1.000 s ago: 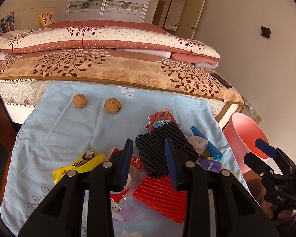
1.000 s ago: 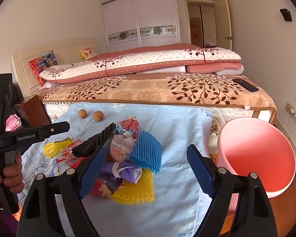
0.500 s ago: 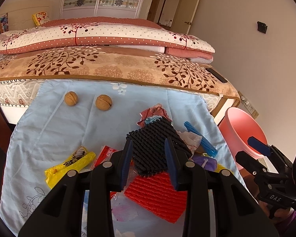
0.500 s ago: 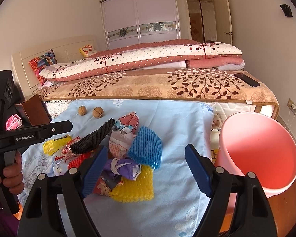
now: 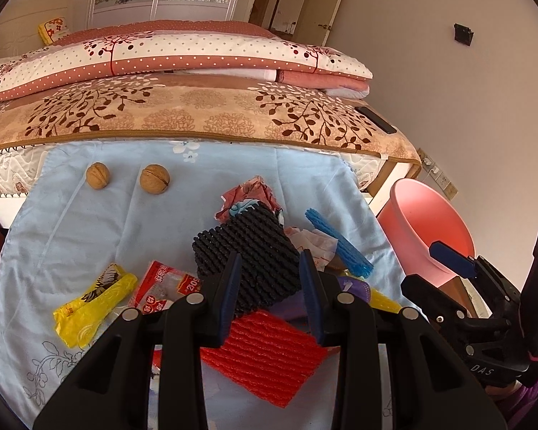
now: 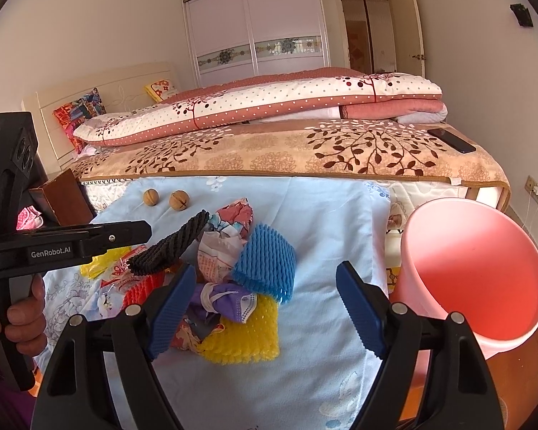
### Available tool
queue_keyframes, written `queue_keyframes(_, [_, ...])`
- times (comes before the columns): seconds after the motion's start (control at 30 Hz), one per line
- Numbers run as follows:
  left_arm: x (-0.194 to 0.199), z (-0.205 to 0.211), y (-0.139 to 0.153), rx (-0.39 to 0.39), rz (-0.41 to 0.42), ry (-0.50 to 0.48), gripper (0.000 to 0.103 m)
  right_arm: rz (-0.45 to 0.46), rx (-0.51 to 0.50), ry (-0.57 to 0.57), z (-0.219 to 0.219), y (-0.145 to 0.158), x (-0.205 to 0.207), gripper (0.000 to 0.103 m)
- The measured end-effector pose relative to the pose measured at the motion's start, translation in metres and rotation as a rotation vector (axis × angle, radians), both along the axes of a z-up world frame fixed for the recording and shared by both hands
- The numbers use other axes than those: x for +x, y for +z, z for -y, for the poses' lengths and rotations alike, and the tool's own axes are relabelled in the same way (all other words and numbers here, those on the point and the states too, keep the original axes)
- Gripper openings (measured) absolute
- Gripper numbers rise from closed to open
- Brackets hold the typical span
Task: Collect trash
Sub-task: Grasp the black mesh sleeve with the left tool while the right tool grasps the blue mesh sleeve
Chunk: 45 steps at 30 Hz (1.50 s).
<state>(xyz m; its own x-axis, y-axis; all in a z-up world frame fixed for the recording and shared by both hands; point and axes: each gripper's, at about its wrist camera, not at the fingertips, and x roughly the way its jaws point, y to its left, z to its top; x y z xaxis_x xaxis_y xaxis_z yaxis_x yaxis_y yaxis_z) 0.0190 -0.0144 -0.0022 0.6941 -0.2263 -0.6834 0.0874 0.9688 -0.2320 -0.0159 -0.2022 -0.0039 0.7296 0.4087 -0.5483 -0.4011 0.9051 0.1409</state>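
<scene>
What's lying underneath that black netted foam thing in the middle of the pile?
Under the black foam net a red foam net sticks out toward the camera, and crumpled pink wrappers peek out behind it. Whatever else sits directly beneath its middle is covered.

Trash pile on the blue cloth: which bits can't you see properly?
- Purple face mask: in the left wrist view, almost all hidden behind the left gripper and the black foam net it grips.
- Red foam net: in the right wrist view, mostly behind the right gripper.
- Red-and-white snack wrapper: print too small to read.
- Pink plastic bin: base hidden behind grippers in both views.
</scene>
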Motion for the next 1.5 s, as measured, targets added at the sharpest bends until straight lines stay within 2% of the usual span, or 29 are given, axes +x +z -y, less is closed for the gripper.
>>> queue_keyframes(0.23, [0.009, 0.016, -0.002, 0.010, -0.032, -0.018, 0.034, -0.003, 0.005, 0.002, 0.002, -0.001, 0.000, 0.079])
queue_keyframes(0.47, [0.017, 0.033, -0.011, 0.079, -0.071, -0.019, 0.034, -0.016, 0.016, 0.011, 0.006, -0.002, -0.001, 0.079])
queue_keyframes(0.73, [0.019, 0.028, -0.020, 0.106, -0.086, 0.017, 0.034, -0.038, 0.020, 0.031, 0.006, -0.006, 0.003, 0.079])
queue_keyframes(0.8, [0.018, 0.026, -0.019, 0.108, -0.081, 0.020, 0.025, -0.045, 0.019, 0.039, 0.004, -0.007, 0.005, 0.079])
queue_keyframes(0.83, [0.019, 0.025, -0.020, 0.106, -0.084, 0.020, 0.017, -0.048, 0.019, 0.042, 0.003, -0.007, 0.006, 0.079])
queue_keyframes(0.93, [0.018, 0.021, -0.020, 0.090, -0.084, 0.026, 0.012, -0.054, 0.018, 0.056, 0.000, -0.008, 0.009, 0.077])
queue_keyframes(1.1, [0.014, 0.011, -0.015, 0.052, -0.060, 0.037, 0.011, -0.062, 0.015, 0.086, -0.009, -0.008, 0.017, 0.075])
queue_keyframes(1.4, [0.006, -0.008, 0.003, -0.013, 0.002, 0.061, 0.011, -0.117, 0.020, 0.100, -0.021, -0.014, 0.045, 0.066])
queue_keyframes(1.5, [0.005, -0.012, 0.007, -0.027, 0.011, 0.066, 0.011, -0.169, 0.018, 0.099, -0.023, -0.023, 0.055, 0.054])
